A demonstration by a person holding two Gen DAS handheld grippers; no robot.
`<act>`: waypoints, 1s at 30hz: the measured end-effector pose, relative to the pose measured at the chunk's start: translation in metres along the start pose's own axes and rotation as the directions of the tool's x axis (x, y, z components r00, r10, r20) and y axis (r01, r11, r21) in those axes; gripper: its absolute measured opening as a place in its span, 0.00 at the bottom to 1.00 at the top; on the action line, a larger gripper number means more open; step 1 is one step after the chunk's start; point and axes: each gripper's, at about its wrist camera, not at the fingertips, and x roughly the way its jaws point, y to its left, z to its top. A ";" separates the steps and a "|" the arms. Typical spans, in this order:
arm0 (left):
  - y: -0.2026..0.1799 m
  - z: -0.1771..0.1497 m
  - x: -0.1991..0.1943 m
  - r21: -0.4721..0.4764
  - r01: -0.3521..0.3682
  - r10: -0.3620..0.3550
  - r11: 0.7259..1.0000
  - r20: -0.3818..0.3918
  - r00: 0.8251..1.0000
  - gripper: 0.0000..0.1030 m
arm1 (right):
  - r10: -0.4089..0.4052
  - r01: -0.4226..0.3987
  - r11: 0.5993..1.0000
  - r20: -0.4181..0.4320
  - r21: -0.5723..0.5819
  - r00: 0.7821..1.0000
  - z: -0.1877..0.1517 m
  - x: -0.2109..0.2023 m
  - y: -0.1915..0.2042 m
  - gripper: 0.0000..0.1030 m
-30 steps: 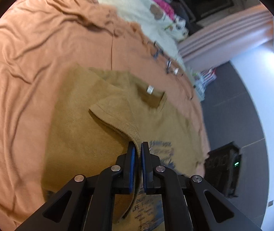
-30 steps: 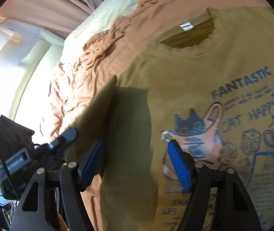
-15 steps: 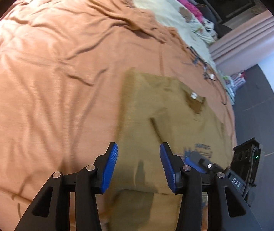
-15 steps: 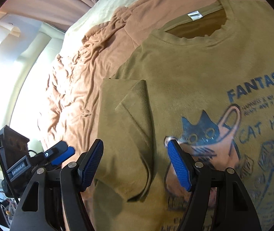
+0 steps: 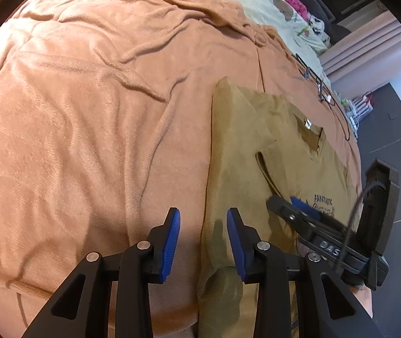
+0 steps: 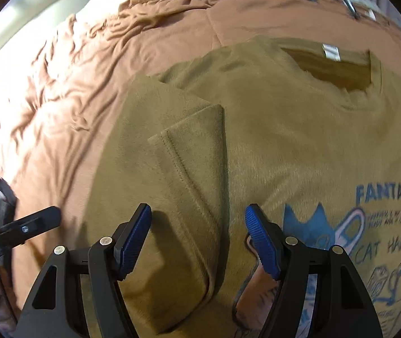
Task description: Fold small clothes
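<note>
- The tee point(image 6: 299, 146) is lying flat on the orange blanket point(image 5: 88, 112), print side up. You can read "FANTASTIC" and there's a blue cat on the chest.
- One sleeve point(image 6: 192, 152) is already folded in over the body, with its hemmed edge running diagonally down toward the right gripper.
- The collar, with a little white tag point(image 6: 330, 51), is at the far end of the shirt in both views.
- The left gripper point(image 5: 203, 242) is spread wide with nothing in it. It's hanging low right over the shirt's folded side edge, one blue pad above the blanket and the other above the shirt.
- The right gripper point(image 6: 197, 239) is also spread and empty. It's pointing up the shirt toward the collar, with the folded sleeve sitting between its pads. Can't tell whether the pads actually touch the cloth.
- In the left view, the right gripper point(image 5: 321, 233) pokes in from the right side, low over the print, close to the left one.
- A pale sheet point(image 5: 256, 2) is showing past the far edge of the blanket.
</note>
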 end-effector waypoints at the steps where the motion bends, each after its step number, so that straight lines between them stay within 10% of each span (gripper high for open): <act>1: -0.001 -0.001 0.001 0.001 0.000 0.000 1.000 -0.004 1.000 0.34 | -0.033 0.033 0.999 0.002 -0.017 0.999 0.001 0.000 0.003 0.59; 6: -0.006 -0.004 0.007 0.007 -0.006 0.006 1.000 -0.022 1.000 0.29 | -0.043 0.043 0.999 0.003 0.030 0.999 0.003 -0.005 -0.013 0.29; 10: -0.011 -0.007 0.012 0.017 -0.010 0.010 1.000 -0.030 0.999 0.29 | -0.033 0.030 0.993 0.021 0.117 0.999 -0.001 -0.016 -0.040 0.29; 16: -0.014 -0.012 0.024 0.020 -0.038 0.039 0.999 -0.058 0.998 0.29 | 0.187 -0.190 0.960 0.033 0.204 0.982 -0.009 -0.015 -0.055 0.29; 23: -0.012 -0.017 0.026 0.043 -0.051 0.054 0.998 -0.065 0.996 0.29 | 0.183 -0.187 0.954 0.042 0.234 0.982 -0.004 0.000 -0.057 0.29; 26: -0.014 -0.016 0.027 0.052 -0.059 0.063 0.997 -0.069 0.996 0.28 | 0.142 -0.147 0.961 0.041 0.235 0.989 0.000 0.003 -0.064 0.00; 30: -0.014 -0.020 0.027 0.057 -0.080 0.085 0.995 -0.075 0.994 0.28 | 0.125 -0.135 0.955 0.056 0.263 0.991 -0.010 -0.010 -0.071 0.00</act>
